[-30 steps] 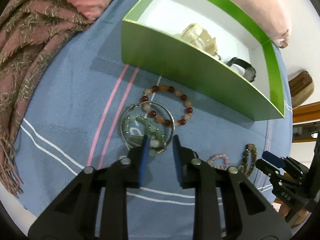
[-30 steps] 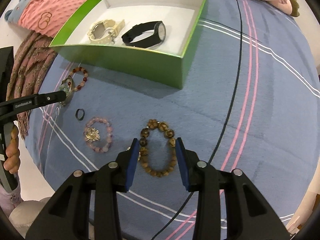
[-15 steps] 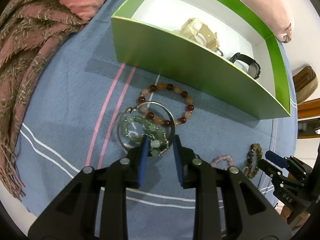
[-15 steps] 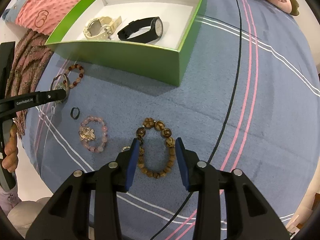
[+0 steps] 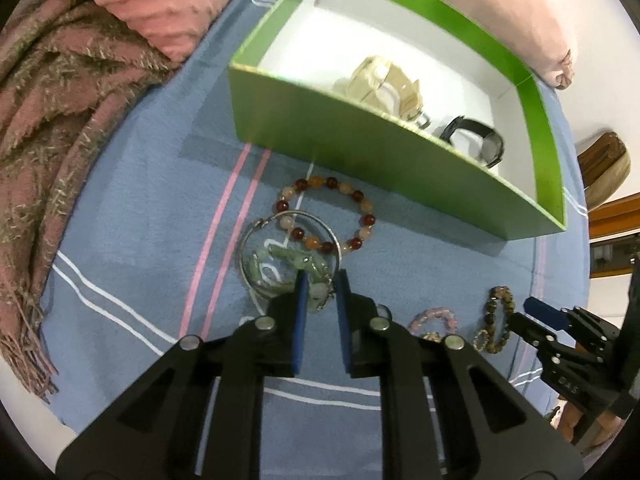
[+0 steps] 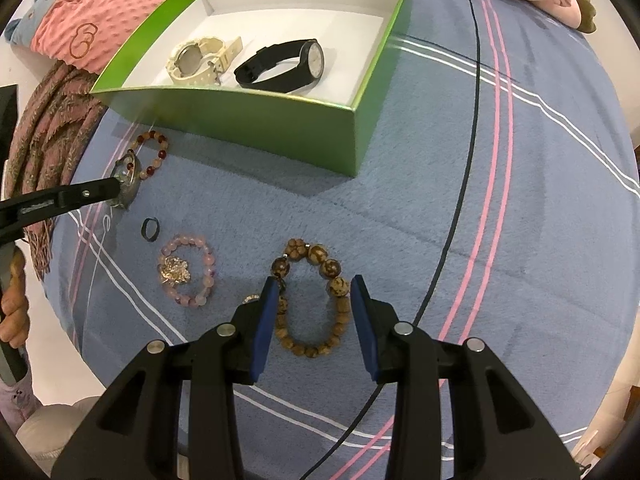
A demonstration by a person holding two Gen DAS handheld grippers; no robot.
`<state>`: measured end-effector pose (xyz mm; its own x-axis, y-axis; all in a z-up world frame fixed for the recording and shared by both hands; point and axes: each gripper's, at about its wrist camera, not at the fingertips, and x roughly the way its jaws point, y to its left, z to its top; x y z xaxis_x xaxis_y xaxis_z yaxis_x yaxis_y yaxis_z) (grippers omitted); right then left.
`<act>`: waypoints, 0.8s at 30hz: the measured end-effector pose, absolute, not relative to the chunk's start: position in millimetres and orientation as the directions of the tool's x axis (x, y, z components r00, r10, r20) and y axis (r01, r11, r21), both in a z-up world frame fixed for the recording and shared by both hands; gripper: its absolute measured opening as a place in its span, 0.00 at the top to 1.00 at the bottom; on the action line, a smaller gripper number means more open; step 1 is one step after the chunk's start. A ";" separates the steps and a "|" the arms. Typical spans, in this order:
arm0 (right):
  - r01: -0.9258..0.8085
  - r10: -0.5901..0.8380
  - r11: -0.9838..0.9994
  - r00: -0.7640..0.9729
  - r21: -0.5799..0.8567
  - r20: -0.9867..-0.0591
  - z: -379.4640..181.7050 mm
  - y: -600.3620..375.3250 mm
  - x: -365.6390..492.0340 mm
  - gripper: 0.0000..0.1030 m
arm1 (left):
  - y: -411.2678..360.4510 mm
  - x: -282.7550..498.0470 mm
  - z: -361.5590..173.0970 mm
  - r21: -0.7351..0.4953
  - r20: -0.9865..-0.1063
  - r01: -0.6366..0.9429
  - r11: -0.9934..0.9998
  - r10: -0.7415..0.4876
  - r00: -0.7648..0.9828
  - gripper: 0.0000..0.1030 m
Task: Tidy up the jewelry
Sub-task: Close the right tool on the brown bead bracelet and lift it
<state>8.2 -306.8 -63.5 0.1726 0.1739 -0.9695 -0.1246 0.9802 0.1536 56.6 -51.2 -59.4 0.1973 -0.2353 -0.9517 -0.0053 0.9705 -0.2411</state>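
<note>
My left gripper (image 5: pixel 320 280) points down at a green bead bracelet (image 5: pixel 280 254) lying inside a silver bangle (image 5: pixel 250 240). Its jaws are closing, with the bracelet's near beads pinched between the blue pads. A red and orange bead bracelet (image 5: pixel 360 200) lies just beyond, overlapping the bangle. My right gripper (image 6: pixel 314 284) stands open over a brown bead bracelet (image 6: pixel 332 268), one pad on each side and neither pressing it. The green box (image 6: pixel 256 120) holds a cream watch (image 6: pixel 196 58) and a black watch (image 6: pixel 288 66).
A pink bead bracelet (image 6: pixel 208 260) with a gold ornament (image 6: pixel 174 274) inside it and a small black ring (image 6: pixel 151 230) lie on the blue striped cloth (image 6: pixel 500 240). A fringed pink scarf (image 5: pixel 48 120) and a pink cushion (image 5: pixel 160 4) border the left side.
The left jaws have narrowed onto the green beads, and the left gripper has edged closer to the bangle. The right gripper has stayed over the brown bracelet.
</note>
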 end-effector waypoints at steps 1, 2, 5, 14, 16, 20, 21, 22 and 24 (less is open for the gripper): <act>-0.124 0.173 0.980 0.174 0.153 -0.970 -62.9 -307.8 8.2 0.64 | -50.1 54.9 -54.3 -0.244 -0.949 -0.003 0.970 -0.238 0.208 0.86; -0.123 0.172 0.981 0.175 0.151 -0.970 -62.8 -308.3 8.5 0.64 | -50.3 54.1 -50.1 -0.244 -0.947 -0.002 0.970 -0.238 0.216 0.86; -0.116 0.159 0.983 0.174 0.140 -0.972 -64.2 -310.1 9.7 0.64 | -44.9 51.9 -36.1 -0.251 -0.939 -0.007 0.968 -0.242 0.245 0.86; -0.132 0.118 0.986 0.160 0.097 -0.980 -78.1 -303.7 12.8 0.78 | -39.3 47.9 -4.3 -0.272 -0.918 -0.002 0.962 -0.259 0.300 0.86; -0.136 0.110 0.987 0.153 0.090 -0.982 -82.1 -302.8 13.5 0.83 | -39.1 47.3 -3.2 -0.276 -0.917 -0.003 0.961 -0.263 0.301 0.86; -0.149 0.098 0.986 0.159 0.074 -0.982 -84.3 -301.9 13.8 0.87 | -39.5 45.9 -3.4 -0.280 -0.916 -0.003 0.960 -0.266 0.301 0.86; -0.149 0.099 0.986 0.160 0.075 -0.982 -84.7 -302.3 14.1 0.87 | -40.7 45.6 -3.9 -0.281 -0.916 -0.003 0.960 -0.267 0.301 0.86; -0.149 0.099 0.986 0.160 0.075 -0.982 -85.0 -302.6 14.3 0.87 | -40.9 45.1 -4.0 -0.282 -0.915 -0.003 0.960 -0.268 0.302 0.86; -0.151 0.095 0.986 0.160 0.071 -0.983 -85.3 -302.5 14.2 0.86 | -40.9 44.5 -3.7 -0.282 -0.914 -0.002 0.959 -0.269 0.303 0.86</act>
<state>14.2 -302.5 -85.3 0.1598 0.0953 -0.9825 -0.1511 0.9860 0.0710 44.5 -40.9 -3.7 0.3030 -0.2685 -0.9144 -0.0023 0.9593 -0.2825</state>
